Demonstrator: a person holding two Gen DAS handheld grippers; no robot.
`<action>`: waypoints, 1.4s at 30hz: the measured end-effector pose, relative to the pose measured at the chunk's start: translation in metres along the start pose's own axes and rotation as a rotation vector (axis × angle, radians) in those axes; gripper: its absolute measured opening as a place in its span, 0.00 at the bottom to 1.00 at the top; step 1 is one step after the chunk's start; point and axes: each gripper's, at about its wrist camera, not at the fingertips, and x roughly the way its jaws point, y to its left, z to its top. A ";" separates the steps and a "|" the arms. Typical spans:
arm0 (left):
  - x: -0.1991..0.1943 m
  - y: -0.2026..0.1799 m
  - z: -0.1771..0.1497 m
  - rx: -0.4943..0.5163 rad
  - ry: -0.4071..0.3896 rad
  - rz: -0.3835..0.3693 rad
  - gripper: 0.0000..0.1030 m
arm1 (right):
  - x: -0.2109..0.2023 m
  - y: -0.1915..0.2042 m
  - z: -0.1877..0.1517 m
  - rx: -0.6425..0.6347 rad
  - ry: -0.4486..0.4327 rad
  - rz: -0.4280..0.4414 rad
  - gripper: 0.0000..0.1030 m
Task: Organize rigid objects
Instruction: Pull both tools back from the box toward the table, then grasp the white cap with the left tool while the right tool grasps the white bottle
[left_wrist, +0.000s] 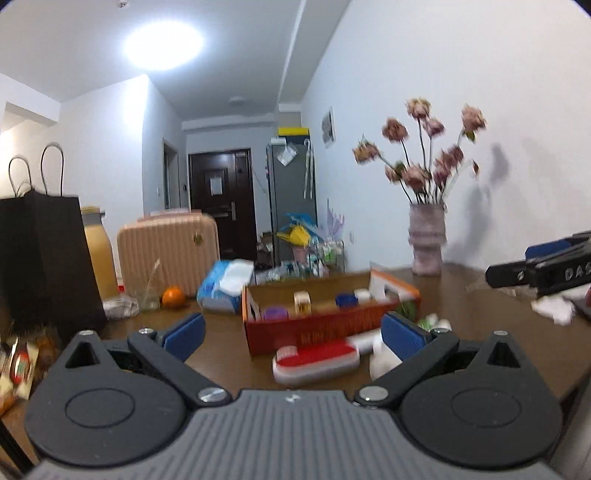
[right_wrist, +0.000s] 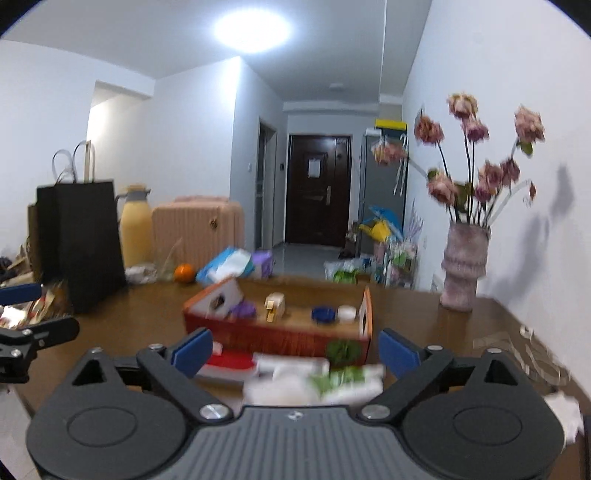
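Two claws, left claw (left_wrist: 291, 334) and right claw (right_wrist: 293, 350), both wide apart, empty, near orange box (left_wrist: 317, 330).

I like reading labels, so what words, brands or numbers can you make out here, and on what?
"DAS": white letters on the black right gripper, cut off by the picture's edge.
Orange cardboard box: print on its front, too blurred to read.
Paper on the dark door: too small to read.
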 end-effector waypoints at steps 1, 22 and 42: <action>-0.003 -0.001 -0.009 -0.020 0.025 -0.005 1.00 | -0.005 0.001 -0.009 0.006 0.013 0.004 0.97; 0.099 -0.025 -0.045 -0.154 0.358 -0.175 1.00 | 0.047 -0.031 -0.062 0.058 0.210 -0.047 0.90; 0.288 -0.067 -0.012 -0.081 0.405 -0.317 0.43 | 0.193 -0.115 -0.061 0.446 0.301 -0.094 0.42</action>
